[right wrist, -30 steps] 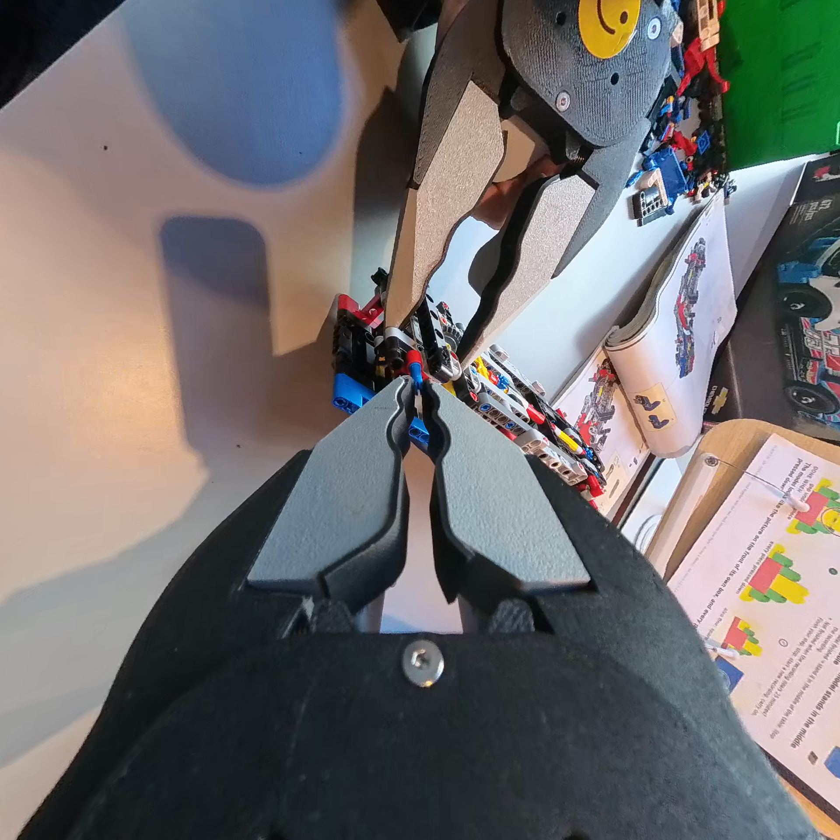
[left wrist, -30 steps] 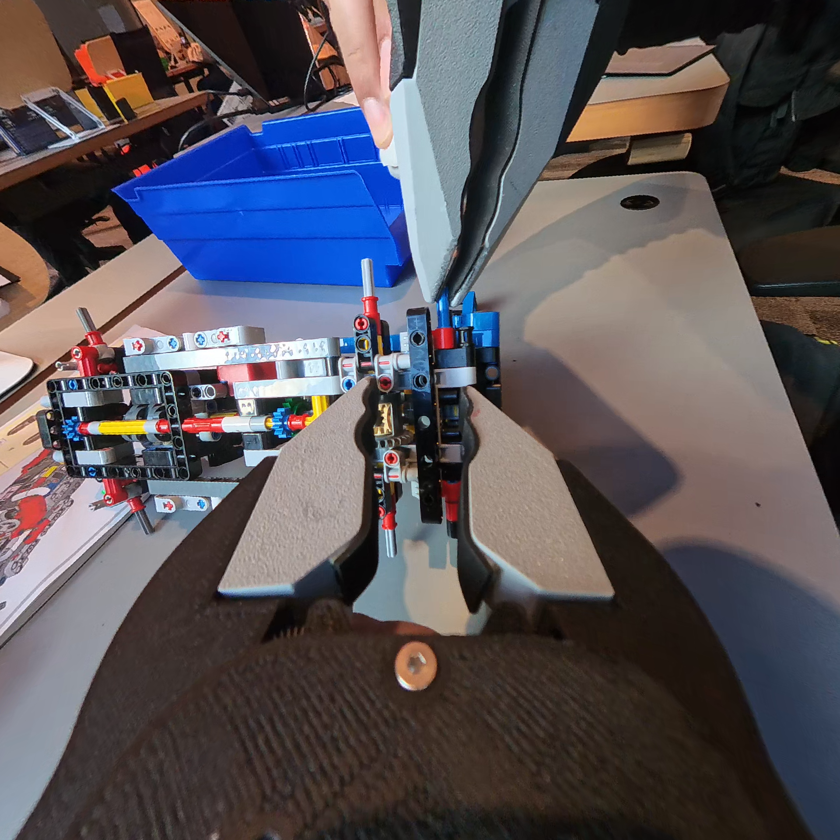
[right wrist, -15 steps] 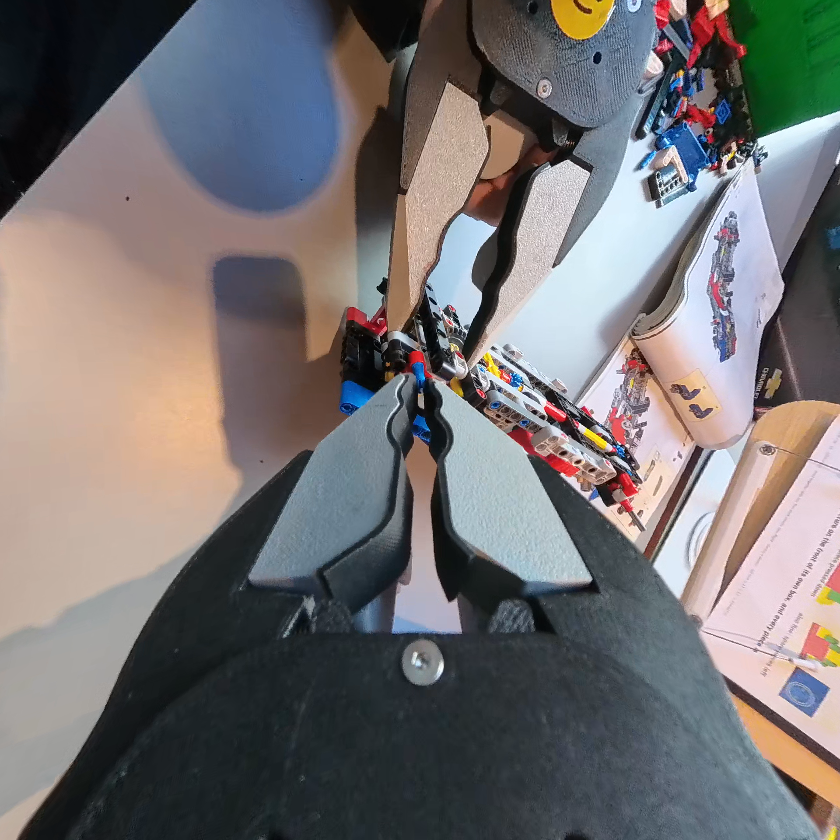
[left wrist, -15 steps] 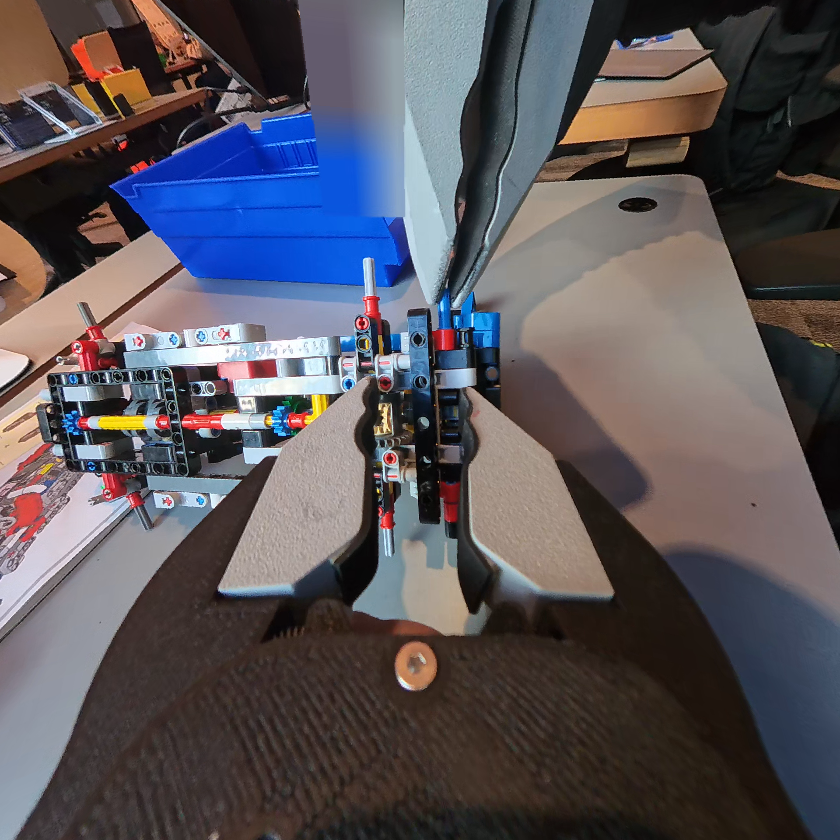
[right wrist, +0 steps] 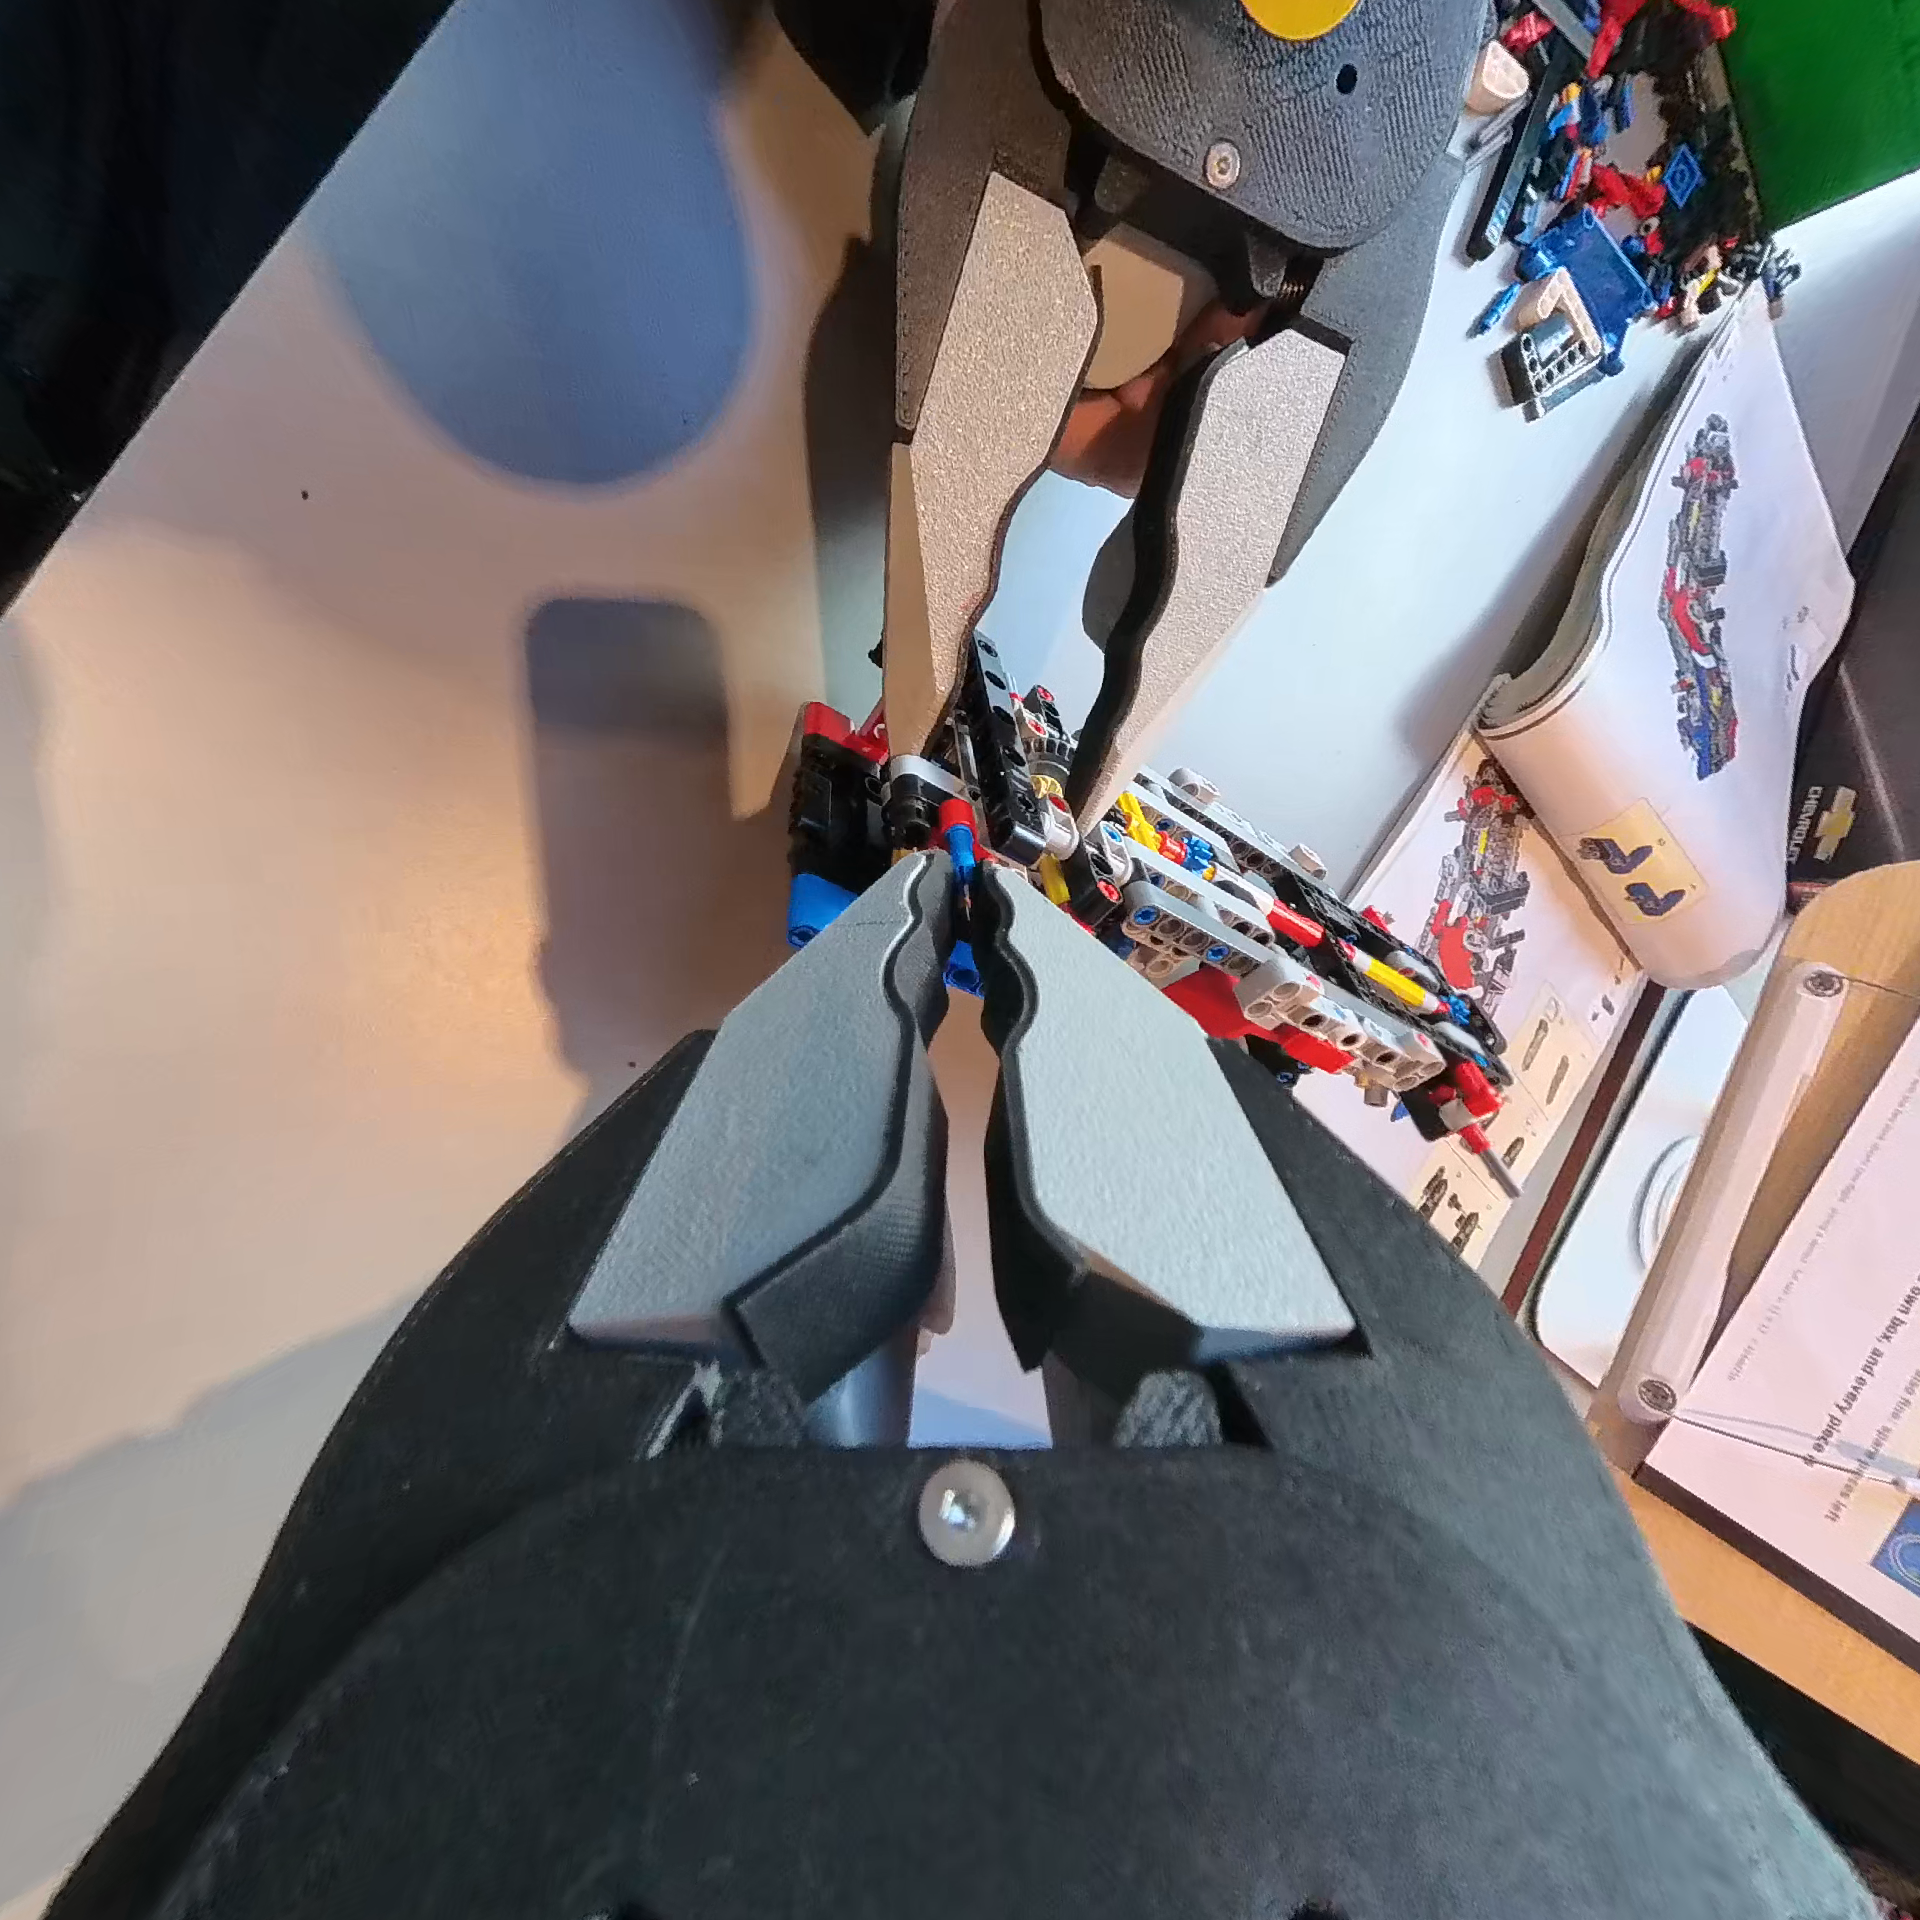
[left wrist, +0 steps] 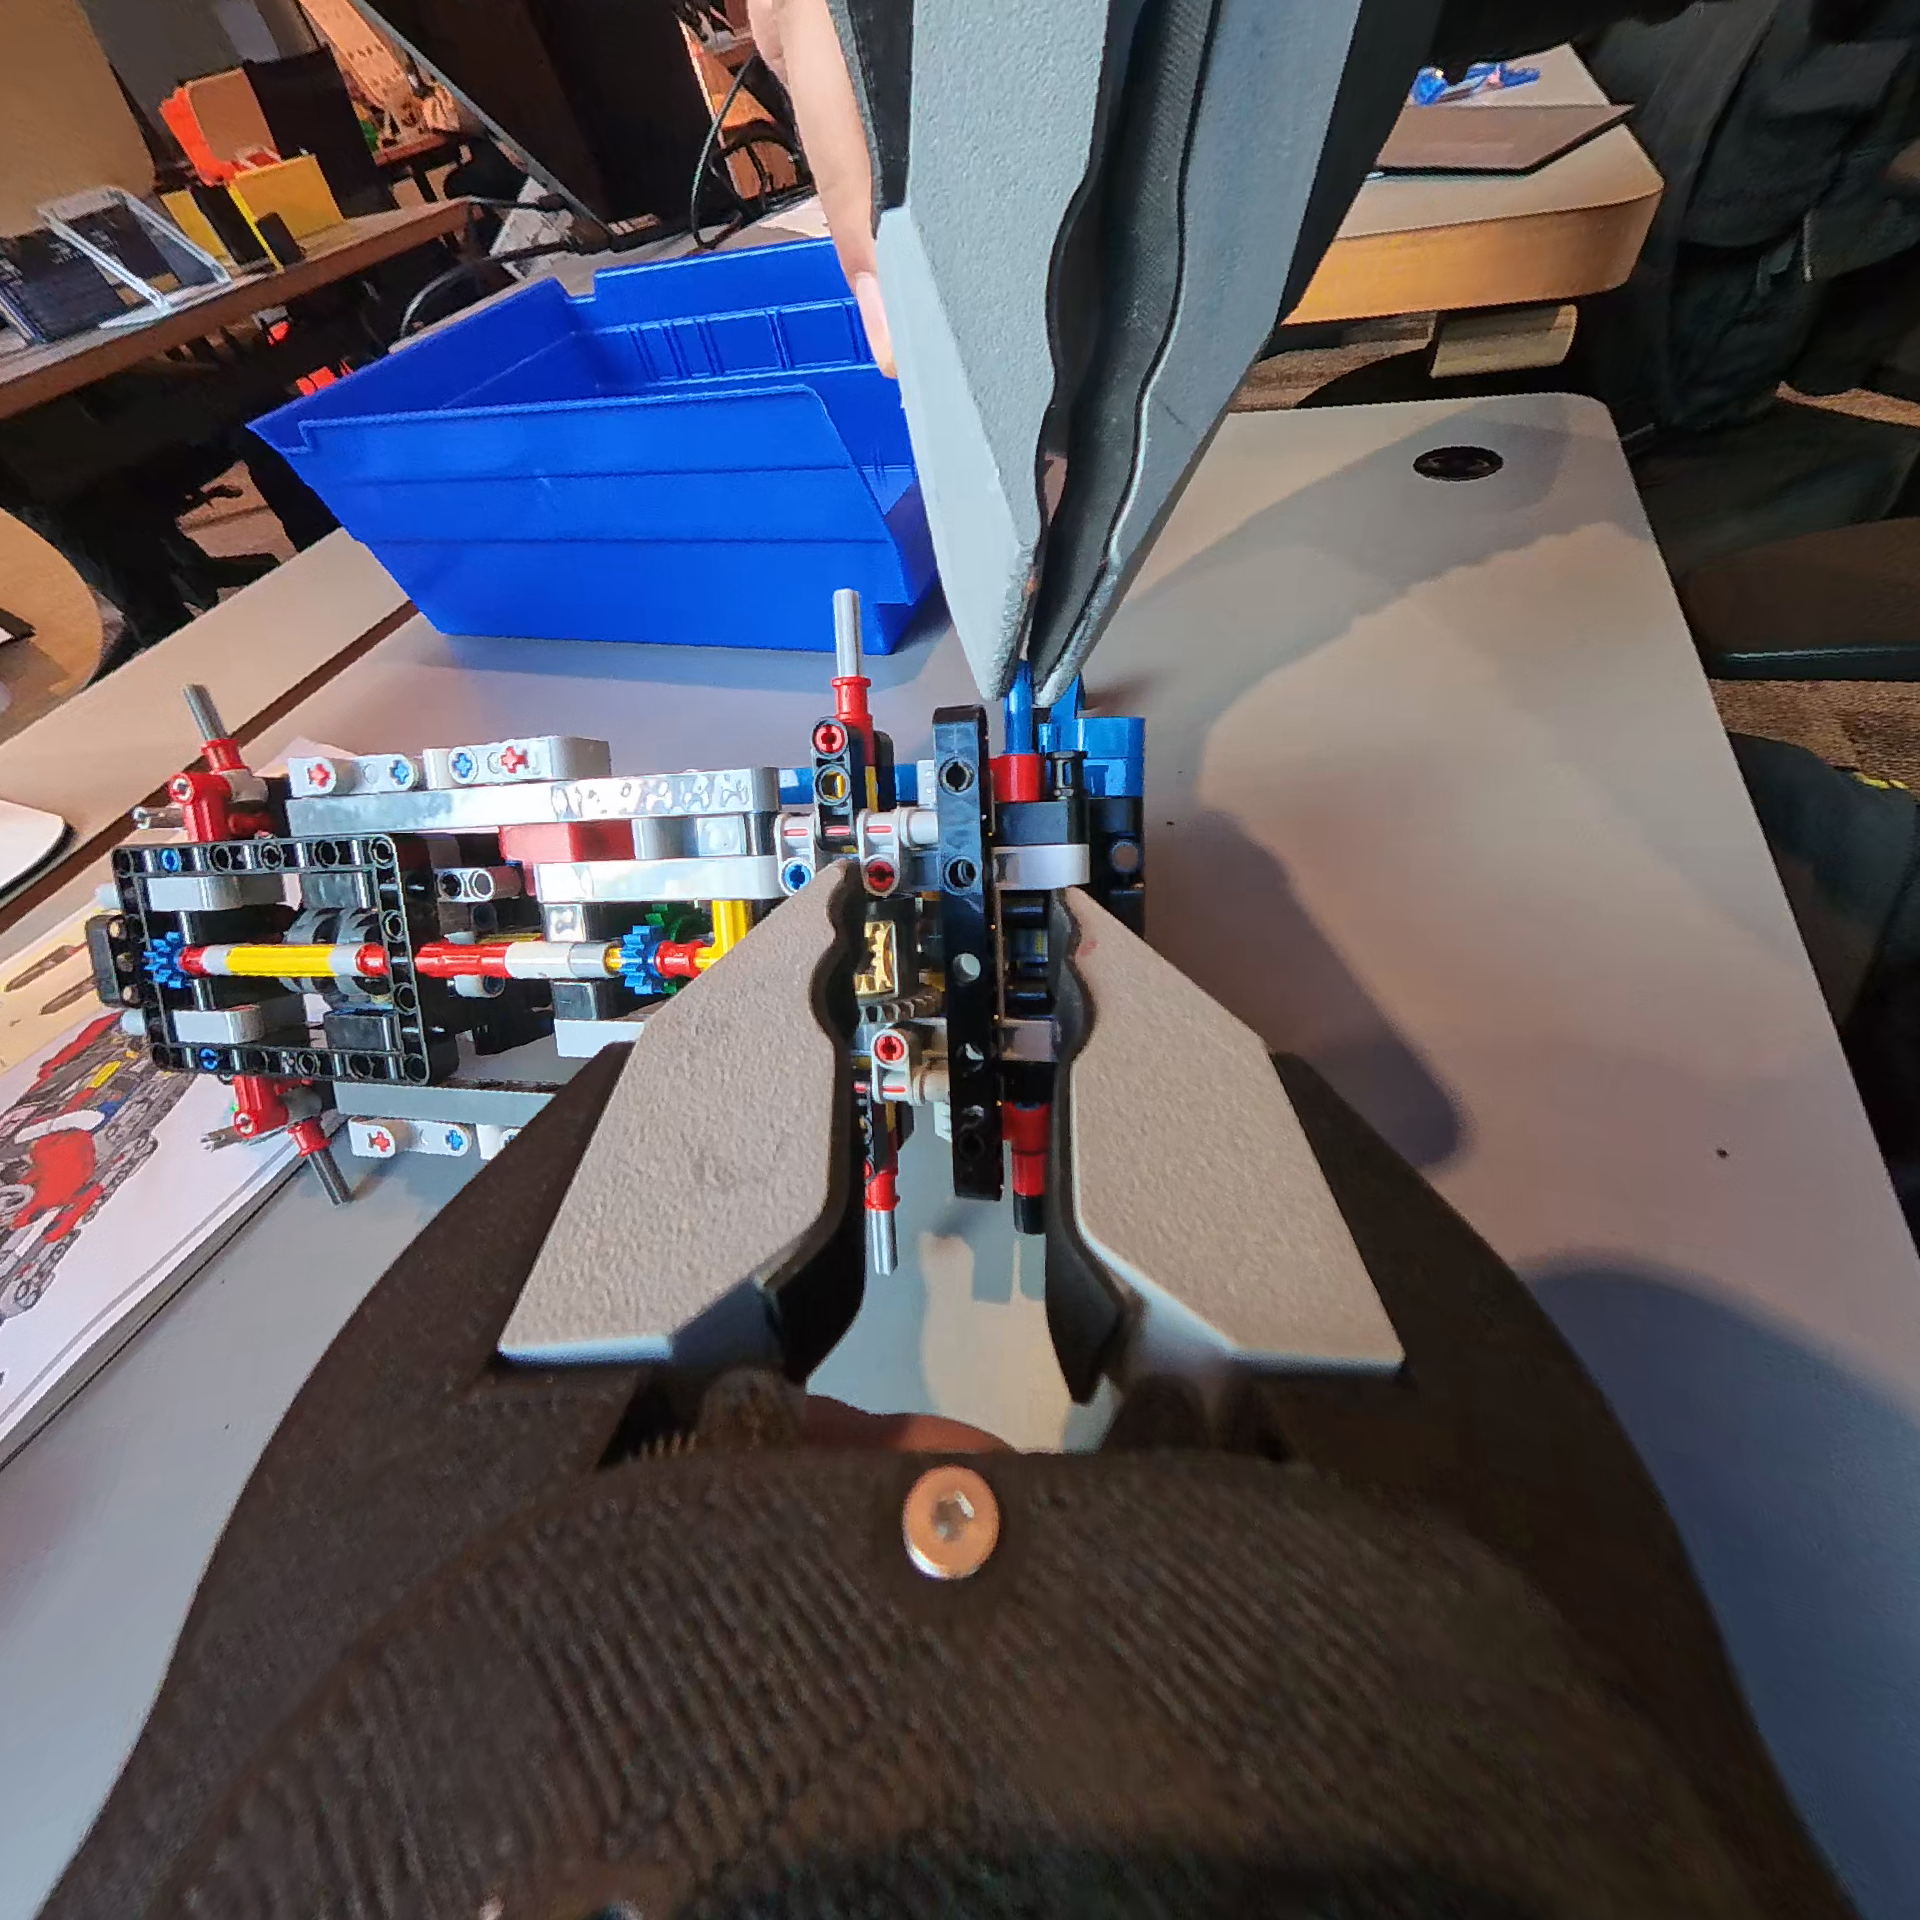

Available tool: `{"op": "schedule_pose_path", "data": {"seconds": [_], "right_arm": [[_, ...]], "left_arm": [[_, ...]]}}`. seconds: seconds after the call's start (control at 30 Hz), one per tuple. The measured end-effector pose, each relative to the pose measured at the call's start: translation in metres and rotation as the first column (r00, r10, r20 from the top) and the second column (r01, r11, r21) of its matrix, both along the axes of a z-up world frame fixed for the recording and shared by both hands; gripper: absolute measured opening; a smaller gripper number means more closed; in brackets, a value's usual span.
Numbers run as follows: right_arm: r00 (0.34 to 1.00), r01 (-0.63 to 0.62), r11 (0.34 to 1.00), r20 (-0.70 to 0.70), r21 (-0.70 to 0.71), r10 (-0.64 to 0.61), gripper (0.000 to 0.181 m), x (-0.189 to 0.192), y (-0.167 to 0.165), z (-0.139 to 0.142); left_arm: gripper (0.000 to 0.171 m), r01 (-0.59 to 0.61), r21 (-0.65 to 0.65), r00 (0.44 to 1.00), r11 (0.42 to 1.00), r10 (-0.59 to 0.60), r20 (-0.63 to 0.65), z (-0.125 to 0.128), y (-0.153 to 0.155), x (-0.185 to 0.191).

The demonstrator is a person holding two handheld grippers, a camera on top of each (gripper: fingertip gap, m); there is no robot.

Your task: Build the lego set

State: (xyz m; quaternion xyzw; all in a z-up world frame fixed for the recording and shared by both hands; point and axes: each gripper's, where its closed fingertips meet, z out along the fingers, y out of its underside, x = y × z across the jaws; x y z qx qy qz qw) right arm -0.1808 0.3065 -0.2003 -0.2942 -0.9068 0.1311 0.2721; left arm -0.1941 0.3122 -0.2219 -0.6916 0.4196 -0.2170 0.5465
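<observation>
Left hand-held gripper point(left wrist: 961, 914) is clamped across the near end of the lego chassis point(left wrist: 582, 894), one finger on each side of the upright black beam point(left wrist: 961, 935) and the gear cluster beside it. Right hand-held gripper point(right wrist: 971, 883) comes down from above, nearly together and pinching a small blue pin point(left wrist: 1020, 698) that stands at the top of that same end, just beside a red bush.

That chassis lies lengthwise on the grey bench point(left wrist: 1455, 935), its far end resting over the corner of an open instruction booklet point(left wrist: 94, 1195). A blue bin point(left wrist: 623, 499) sits behind it, close to the model but not touching, which closes off the back side. To the right of the clamped end the bench is bare out to its rounded edge, where a cable hole point(left wrist: 1457, 461) sits near the corner.

From the right wrist view, a pile of loose lego parts point(right wrist: 1621, 177) lies beyond the left hand-held gripper's body, near the booklet's curled pages point(right wrist: 1704, 665). A printed sheet on a wooden board point(right wrist: 1808, 1351) lies alongside the bench's edge.
</observation>
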Motion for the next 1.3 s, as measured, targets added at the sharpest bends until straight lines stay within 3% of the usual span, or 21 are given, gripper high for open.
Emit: {"op": "schedule_pose_path", "data": {"seconds": [0.33,0.4,0.47,0.57,0.67,0.77,0.83,0.93,1.07,1.1,1.2,1.3], "right_arm": [[1.000,0.031,0.999,0.005,-0.026,-0.031,0.001,-0.001,0.000,0.001],[0.998,0.062,0.994,-0.022,-0.085,-0.064,0.001,-0.003,-0.001,0.002],[0.987,0.149,0.953,-0.025,-0.263,-0.161,0.001,-0.005,0.000,0.003],[0.941,0.300,0.773,0.038,-0.559,-0.337,0.001,-0.003,0.004,0.006],[0.848,0.425,0.453,0.170,-0.783,-0.502,0.017,-0.001,0.013,0.007],[0.787,0.408,0.129,0.277,-0.904,-0.551,0.029,0.002,0.020,0.018],[0.757,0.361,0.024,0.278,-0.932,-0.592,0.037,0.004,0.029,0.026],[0.735,0.333,-0.001,0.260,-0.943,-0.626,0.044,0.008,0.031,0.030],[0.706,0.353,0.053,0.229,-0.934,-0.671,0.057,0.014,0.026,0.025],[0.703,0.357,0.069,0.219,-0.931,-0.676,0.062,0.016,0.023,0.023],[0.684,0.388,0.122,0.197,-0.914,-0.702,0.072,0.020,0.018,0.013],[0.634,0.419,0.130,0.187,-0.899,-0.751,0.082,0.019,0.016,0.005]], "left_arm": [[0.031,-0.002,-0.003,1.000,1.000,0.002,0.001,0.000,0.000,0.000],[0.031,0.000,-0.005,1.000,1.000,0.000,0.005,0.001,0.000,-0.001],[0.031,0.001,-0.003,1.000,1.000,-0.001,0.009,0.001,0.001,-0.002],[0.032,-0.027,0.028,1.000,0.999,0.027,-0.007,0.002,0.004,0.000],[0.033,-0.034,0.034,0.999,0.999,0.034,-0.009,0.002,0.003,-0.001],[0.032,-0.037,0.031,0.999,0.999,0.037,-0.008,0.002,0.002,-0.003],[0.033,-0.042,0.033,0.999,0.999,0.043,-0.012,0.002,0.001,-0.003],[0.034,-0.057,0.029,0.998,0.998,0.058,-0.021,0.003,-0.001,-0.005],[0.038,-0.086,0.008,0.993,0.996,0.086,-0.079,0.004,-0.009,-0.014],[0.048,-0.100,0.008,0.992,0.995,0.100,-0.077,0.009,-0.012,-0.017],[0.050,-0.103,-0.019,0.994,0.995,0.102,-0.029,0.029,-0.027,-0.024],[0.051,-0.147,-0.039,0.989,0.988,0.148,0.022,0.051,-0.033,-0.027]]}}
